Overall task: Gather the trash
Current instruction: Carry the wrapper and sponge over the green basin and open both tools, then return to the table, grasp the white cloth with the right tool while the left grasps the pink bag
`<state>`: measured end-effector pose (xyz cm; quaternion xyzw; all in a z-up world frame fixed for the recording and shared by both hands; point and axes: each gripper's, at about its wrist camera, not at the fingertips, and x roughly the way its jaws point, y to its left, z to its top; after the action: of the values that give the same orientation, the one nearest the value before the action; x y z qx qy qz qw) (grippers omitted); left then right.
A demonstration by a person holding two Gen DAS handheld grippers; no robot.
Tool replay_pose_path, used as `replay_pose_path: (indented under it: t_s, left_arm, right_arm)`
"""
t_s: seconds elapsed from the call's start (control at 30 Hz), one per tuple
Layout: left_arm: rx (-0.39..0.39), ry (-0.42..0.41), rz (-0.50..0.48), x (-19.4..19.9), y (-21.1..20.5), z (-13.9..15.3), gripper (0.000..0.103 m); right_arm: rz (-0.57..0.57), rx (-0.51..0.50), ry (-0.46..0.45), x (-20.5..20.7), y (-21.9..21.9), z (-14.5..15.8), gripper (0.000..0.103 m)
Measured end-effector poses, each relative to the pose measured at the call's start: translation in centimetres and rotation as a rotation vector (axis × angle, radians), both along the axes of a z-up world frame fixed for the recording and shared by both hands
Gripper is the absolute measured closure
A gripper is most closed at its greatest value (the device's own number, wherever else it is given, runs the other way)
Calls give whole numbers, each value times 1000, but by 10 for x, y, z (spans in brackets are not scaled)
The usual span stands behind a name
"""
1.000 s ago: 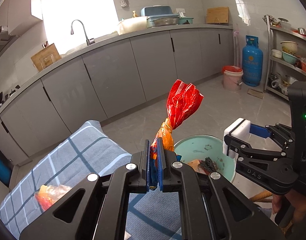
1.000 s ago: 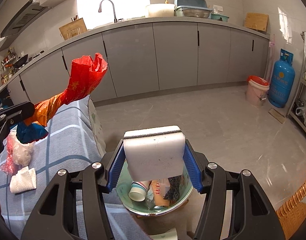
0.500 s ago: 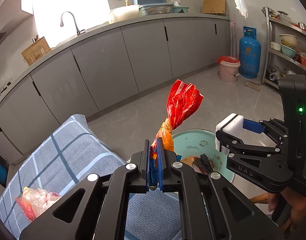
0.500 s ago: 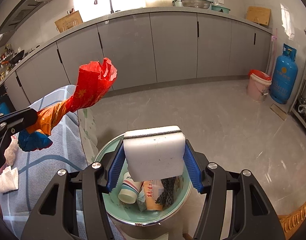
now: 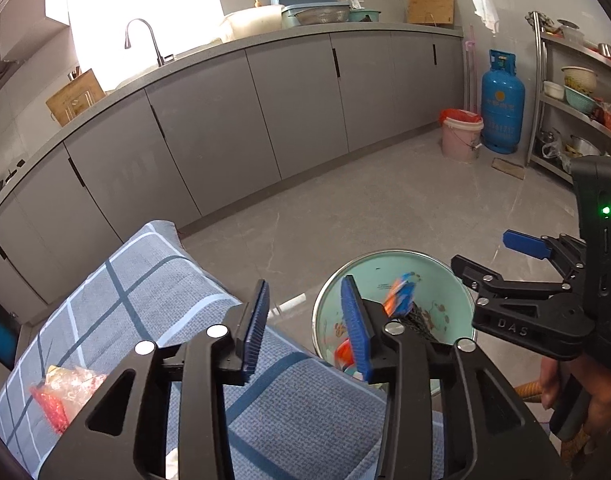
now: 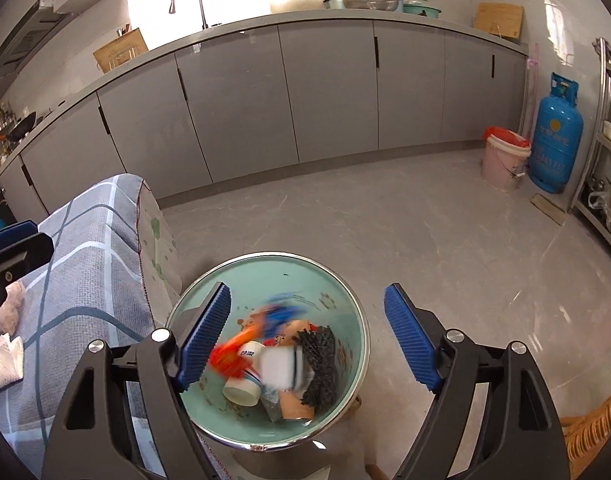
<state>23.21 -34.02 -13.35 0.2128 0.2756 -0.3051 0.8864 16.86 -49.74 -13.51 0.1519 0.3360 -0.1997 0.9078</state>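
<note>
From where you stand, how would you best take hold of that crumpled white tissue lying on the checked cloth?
Grip the crumpled white tissue across its raised, bunched middle, coming from above with the fingers straddling it. It lies low and soft on the checked cloth, so a sideways approach would probably just push it along or snag the fabric. The left gripper looks nearer and its jaws stand open, nothing between them.
</note>
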Motion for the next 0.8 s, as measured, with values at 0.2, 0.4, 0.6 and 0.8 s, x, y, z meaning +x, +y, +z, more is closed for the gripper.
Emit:
replay_pose_path:
  t_s: [0.2,0.4,0.6,0.8]
  left_arm:
    - [-12,-28,30,-14,24,11,41]
    - [-19,-32,71,-24,53,21,29]
    - [-29,-58,126,-32,92,33,27]
    - [-27,-60,201,-35,135,37,27]
  right_arm:
    - [-9,15,-16,-16,12,14,23]
    - [15,24,-27,-26,36,25,23]
    - [68,9,-34,-28,68,38,23]
    - [134,-2,-29,-21,101,44,23]
